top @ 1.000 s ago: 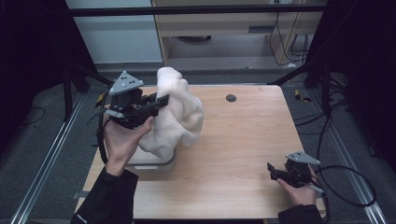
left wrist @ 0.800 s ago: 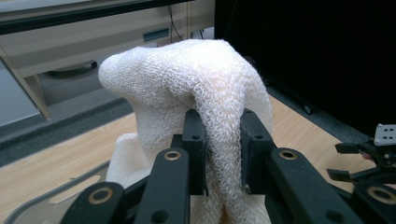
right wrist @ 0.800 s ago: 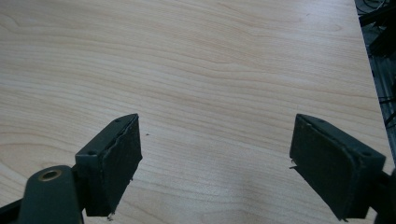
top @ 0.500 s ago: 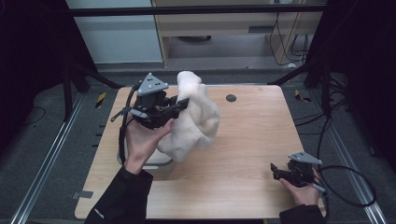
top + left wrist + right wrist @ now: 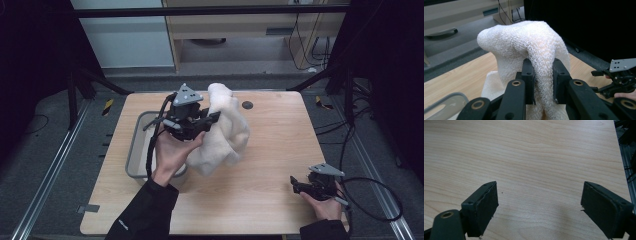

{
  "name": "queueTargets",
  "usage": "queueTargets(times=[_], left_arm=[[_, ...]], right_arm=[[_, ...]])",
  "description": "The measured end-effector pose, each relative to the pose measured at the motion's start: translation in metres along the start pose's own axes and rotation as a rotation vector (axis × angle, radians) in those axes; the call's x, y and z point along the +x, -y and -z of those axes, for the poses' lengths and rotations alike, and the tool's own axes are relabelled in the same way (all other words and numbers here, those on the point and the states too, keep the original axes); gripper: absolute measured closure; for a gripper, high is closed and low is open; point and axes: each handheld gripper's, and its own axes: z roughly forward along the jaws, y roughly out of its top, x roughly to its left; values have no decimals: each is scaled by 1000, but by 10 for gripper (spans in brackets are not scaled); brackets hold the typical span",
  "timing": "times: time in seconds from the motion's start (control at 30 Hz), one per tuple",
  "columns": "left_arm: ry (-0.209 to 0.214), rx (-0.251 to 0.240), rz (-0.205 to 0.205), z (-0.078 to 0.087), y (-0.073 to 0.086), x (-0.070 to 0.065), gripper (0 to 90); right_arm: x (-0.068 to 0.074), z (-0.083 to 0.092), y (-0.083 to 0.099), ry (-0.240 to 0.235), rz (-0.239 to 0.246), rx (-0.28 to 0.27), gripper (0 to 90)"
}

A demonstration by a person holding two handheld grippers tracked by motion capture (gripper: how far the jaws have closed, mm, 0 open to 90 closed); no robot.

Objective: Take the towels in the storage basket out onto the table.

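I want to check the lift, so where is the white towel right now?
In the high view the white towel hangs above the table's middle, pinched in the left gripper, just right of the grey bin.

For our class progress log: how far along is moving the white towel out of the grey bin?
Done: the white towel is lifted out of the grey bin, pinched in the left claw. In hand: it hangs above the wooden table, its lower end apparently touching it. Left: setting it down; the right claw waits open.
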Motion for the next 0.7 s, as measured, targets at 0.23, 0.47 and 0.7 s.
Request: queueTargets(times=[0.23,0.47,0.7], left_arm=[[37,34,-6,-24,9,-7,749],[52,61,-6,-41,19,-10,749],[65,98,3,-58,31,-12,749]], right_arm=[[0,-1,1,4,3,3,141],[0,-1,1,4,14,4,141],[1,-2,1,2,20,7,141]])
